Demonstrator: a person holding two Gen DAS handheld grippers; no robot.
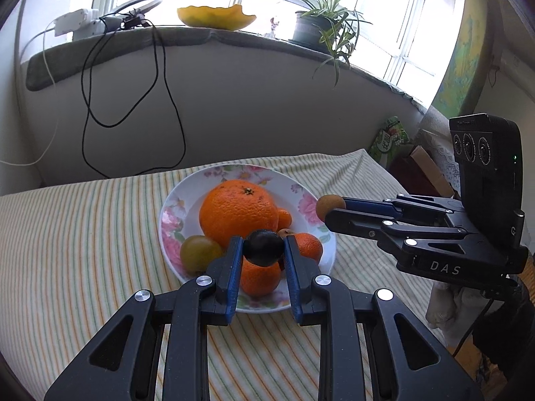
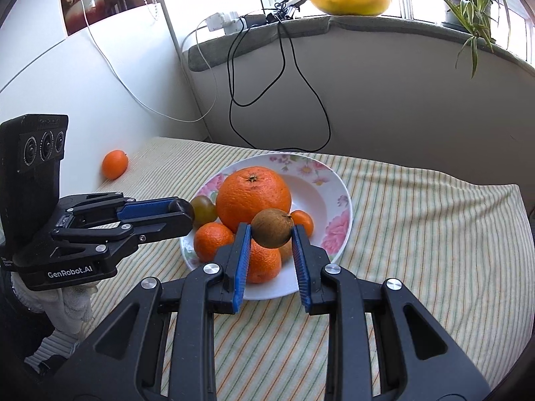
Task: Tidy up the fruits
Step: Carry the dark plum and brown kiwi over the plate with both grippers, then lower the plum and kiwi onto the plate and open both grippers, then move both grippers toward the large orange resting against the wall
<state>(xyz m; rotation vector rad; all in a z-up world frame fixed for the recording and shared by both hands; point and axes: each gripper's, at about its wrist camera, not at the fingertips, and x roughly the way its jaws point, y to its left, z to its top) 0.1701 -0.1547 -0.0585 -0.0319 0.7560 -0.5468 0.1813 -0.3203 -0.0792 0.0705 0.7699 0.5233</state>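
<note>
A floral plate [image 1: 302, 200] [image 2: 331, 197] on the striped cloth holds a big orange [image 1: 239, 212] [image 2: 252, 195], small tangerines [image 1: 309, 245] [image 2: 212, 240] and a green-yellow fruit [image 1: 199, 252] [image 2: 204, 207]. My left gripper [image 1: 263, 249] [image 2: 187, 212] is shut on a dark round fruit [image 1: 263, 247] [image 2: 182, 207] over the plate's near rim. My right gripper [image 2: 271, 230] [image 1: 329, 209] is shut on a small brown round fruit [image 2: 272, 227] [image 1: 329, 205] above the plate's edge.
A lone small orange fruit [image 2: 114, 164] lies on the cloth near the wall, left of the plate. Behind the table runs a sill with a yellow bowl [image 1: 215, 16], a potted plant [image 1: 317, 26], dangling black cables [image 1: 133, 100] and a power adapter [image 2: 220, 21].
</note>
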